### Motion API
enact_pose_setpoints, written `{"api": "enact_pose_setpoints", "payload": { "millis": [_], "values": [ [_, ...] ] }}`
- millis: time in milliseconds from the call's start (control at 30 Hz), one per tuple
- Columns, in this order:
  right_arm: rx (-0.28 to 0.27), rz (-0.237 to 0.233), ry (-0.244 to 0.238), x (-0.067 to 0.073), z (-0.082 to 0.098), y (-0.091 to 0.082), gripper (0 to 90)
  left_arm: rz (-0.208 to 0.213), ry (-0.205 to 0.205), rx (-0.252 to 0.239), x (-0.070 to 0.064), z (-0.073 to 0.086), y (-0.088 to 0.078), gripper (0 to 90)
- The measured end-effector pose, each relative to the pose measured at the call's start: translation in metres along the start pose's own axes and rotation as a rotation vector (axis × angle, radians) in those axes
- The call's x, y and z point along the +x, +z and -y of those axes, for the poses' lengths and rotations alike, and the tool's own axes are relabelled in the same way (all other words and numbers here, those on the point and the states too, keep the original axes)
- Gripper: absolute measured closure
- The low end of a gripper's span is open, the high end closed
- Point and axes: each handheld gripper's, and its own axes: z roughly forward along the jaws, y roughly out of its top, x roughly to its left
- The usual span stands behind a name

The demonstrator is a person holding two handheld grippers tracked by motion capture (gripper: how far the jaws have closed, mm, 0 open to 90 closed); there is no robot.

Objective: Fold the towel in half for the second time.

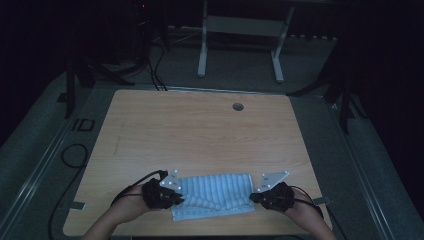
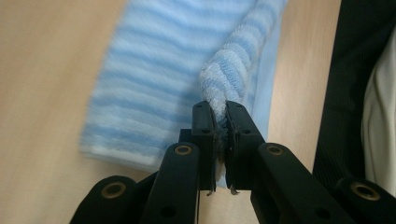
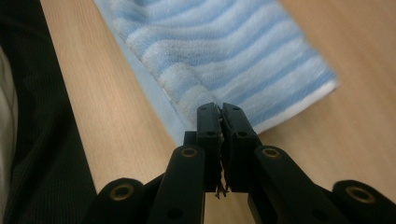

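A: Folding is under way on the blue-and-white striped towel (image 1: pixel 214 194), which lies at the near edge of the wooden table (image 1: pixel 200 130), between the two grippers. How much looks done?

B: Judged from the high view, one fold is partly made: an upper layer lies over a lower one whose edge shows beneath it along the near side. The layers are not yet squared.

A: State of the left gripper (image 2: pixel 219 112)?

B: Jaws pinched nearly together on a bunched towel corner; the left gripper view shows terry cloth rising from between the pads (image 2: pixel 204 122).

A: And the right gripper (image 3: pixel 220 114)?

B: Likewise clamped, gripping the towel's hemmed edge at the opposite end; threads hang from between its jaws.

A: What remains?

B: Probably laying the held edge flat, aligning it with the layer below, then releasing both corners. Any further fold cannot be told from these views.

A: Surroundings?

B: A cable hole (image 1: pixel 238 106) in the far tabletop; a white frame (image 1: pixel 240 30) beyond on the floor.
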Motion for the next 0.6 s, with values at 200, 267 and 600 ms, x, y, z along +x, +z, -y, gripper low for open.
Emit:
{"api": "enact_pose_setpoints", "payload": {
  "millis": [200,267,600],
  "values": [
    [0.018,-0.043,0.03,0.002,0.013,0.009,82.9,0.043,-0.023,0.02,-0.003,0.009,0.013,83.7],
    [0.067,-0.09,0.028,0.004,0.018,0.014,66.6,0.074,-0.039,0.033,-0.003,0.012,0.016,78.4],
    [-0.096,-0.067,0.032,-0.006,-0.001,-0.01,51.2,0.099,-0.051,-0.023,0.003,0.006,-0.015,44.9]
  ]
}}
